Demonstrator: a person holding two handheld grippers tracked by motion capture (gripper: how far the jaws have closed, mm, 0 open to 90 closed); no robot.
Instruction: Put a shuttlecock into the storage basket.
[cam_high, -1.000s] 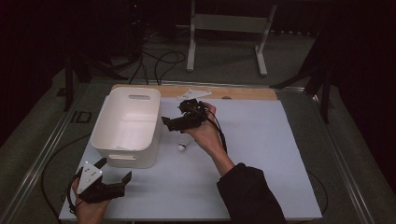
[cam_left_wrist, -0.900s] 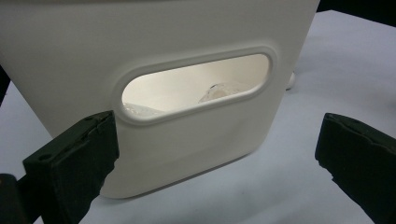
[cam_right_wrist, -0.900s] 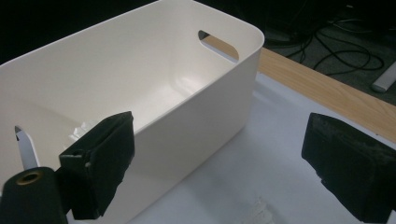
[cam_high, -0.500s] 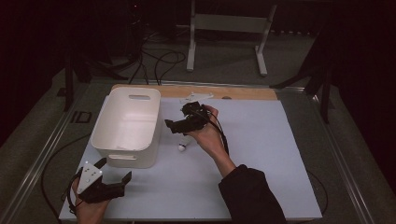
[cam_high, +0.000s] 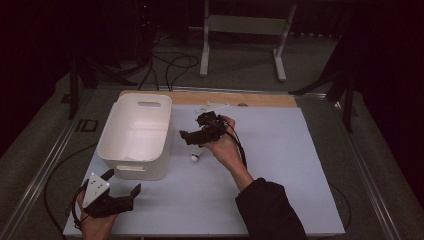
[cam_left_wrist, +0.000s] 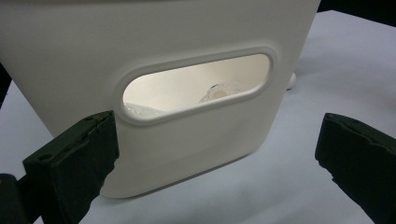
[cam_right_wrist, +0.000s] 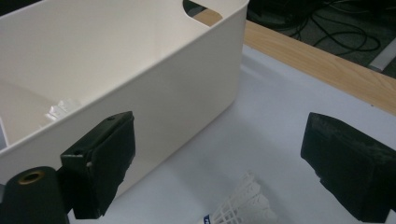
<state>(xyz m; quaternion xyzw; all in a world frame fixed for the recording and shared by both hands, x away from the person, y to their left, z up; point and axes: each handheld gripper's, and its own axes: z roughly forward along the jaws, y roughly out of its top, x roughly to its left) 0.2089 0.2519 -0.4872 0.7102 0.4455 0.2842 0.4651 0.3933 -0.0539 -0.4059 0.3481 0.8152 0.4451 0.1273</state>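
From the high view, the right gripper (cam_high: 192, 136) hangs just past the right wall of the white tub (cam_high: 134, 135), w/ a small shuttlecock (cam_high: 195, 158) lying on the pale surface (cam_high: 280, 165) right under it, near the hand. The left gripper (cam_high: 122, 197) sits low at the front left corner of the surface, just in front of the tub's near end, pointing at it. The right gripper view shows more of the shuttlecock (cam_right_wrist: 238, 205): white feathers, a bit of blue print on it, lying on its side at the bottom edge. It sits between the 2 black fingers (cam_right_wrist: 100, 163), a bit nearer the camera than their tips, not touching either one. Those fingers are spread wide w/ nothing in them. The tub's wall (cam_right_wrist: 154, 88) is just beside the left finger there, and a wood strip (cam_right_wrist: 317, 65) runs along the far edge of the surface. The left gripper view shows the tub's end wall (cam_left_wrist: 187, 140) close up, w/ its long handle hole (cam_left_wrist: 196, 86); thru the hole there is something clear and shiny inside, can't tell what. The left gripper's fingers (cam_left_wrist: 74, 163) are also wide apart & empty, w/ the tub's end between them but not touched. A tiny white bit past the tub's right corner may be the shuttlecock, too small to be sure.
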